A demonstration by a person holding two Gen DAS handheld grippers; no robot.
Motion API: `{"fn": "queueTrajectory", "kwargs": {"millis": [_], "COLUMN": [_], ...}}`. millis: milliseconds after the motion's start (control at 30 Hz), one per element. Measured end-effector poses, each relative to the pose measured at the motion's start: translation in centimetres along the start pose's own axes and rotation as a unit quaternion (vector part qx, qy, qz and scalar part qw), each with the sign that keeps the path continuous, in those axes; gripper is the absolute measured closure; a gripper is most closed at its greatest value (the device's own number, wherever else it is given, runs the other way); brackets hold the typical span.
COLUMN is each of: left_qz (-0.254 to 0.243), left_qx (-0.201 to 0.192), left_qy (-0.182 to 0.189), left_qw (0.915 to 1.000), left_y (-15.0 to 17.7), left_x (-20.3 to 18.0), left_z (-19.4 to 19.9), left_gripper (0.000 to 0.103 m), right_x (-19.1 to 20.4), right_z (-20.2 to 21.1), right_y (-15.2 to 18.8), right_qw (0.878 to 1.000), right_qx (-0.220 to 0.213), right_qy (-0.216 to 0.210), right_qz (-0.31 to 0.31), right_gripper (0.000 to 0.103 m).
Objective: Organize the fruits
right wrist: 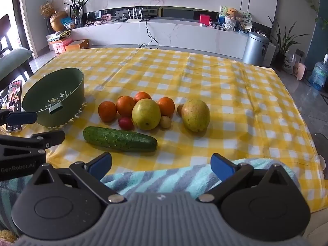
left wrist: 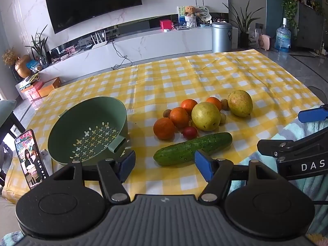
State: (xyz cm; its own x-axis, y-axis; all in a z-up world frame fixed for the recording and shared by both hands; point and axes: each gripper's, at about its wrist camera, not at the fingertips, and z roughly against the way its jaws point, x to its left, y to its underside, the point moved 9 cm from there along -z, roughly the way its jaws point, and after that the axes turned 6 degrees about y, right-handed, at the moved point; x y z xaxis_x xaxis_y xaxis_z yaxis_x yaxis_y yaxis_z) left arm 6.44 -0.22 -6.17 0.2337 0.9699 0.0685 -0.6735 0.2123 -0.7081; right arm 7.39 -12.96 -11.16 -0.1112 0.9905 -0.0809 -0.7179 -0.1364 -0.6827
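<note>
On the yellow checked cloth lies a pile of fruit: several oranges [left wrist: 179,117] [right wrist: 125,106], two yellow-green pears [left wrist: 205,116] [right wrist: 195,115], a small red fruit [left wrist: 189,132] [right wrist: 125,123] and small brown ones. A cucumber [left wrist: 192,148] [right wrist: 120,139] lies in front of the pile. An empty green colander [left wrist: 88,131] [right wrist: 53,98] stands to the left. My left gripper [left wrist: 165,165] is open near the table's front edge, just short of the cucumber. My right gripper [right wrist: 161,167] is open, empty, above a striped towel [right wrist: 164,178].
A phone [left wrist: 30,160] [right wrist: 14,104] with a lit screen stands at the left of the colander. The towel [left wrist: 303,135] covers the near right of the table. A TV wall, a low white cabinet and a metal bin [left wrist: 221,37] lie beyond the table.
</note>
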Motion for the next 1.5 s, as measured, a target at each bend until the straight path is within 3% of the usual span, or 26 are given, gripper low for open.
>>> {"fn": "queueTrajectory", "kwargs": {"millis": [1500], "left_qz": [0.001], "left_qx": [0.008], "left_qy": [-0.005], "left_qw": [1.0000], "left_y": [0.45], "left_x": [0.25], "left_z": [0.12], "left_gripper": [0.024], "right_x": [-0.13], "right_z": [-0.45], "right_y": [0.33], "right_qw": [1.000], "right_qx": [0.012], "right_qy": [-0.002], "right_qz": [-0.003], "right_gripper": [0.004]}}
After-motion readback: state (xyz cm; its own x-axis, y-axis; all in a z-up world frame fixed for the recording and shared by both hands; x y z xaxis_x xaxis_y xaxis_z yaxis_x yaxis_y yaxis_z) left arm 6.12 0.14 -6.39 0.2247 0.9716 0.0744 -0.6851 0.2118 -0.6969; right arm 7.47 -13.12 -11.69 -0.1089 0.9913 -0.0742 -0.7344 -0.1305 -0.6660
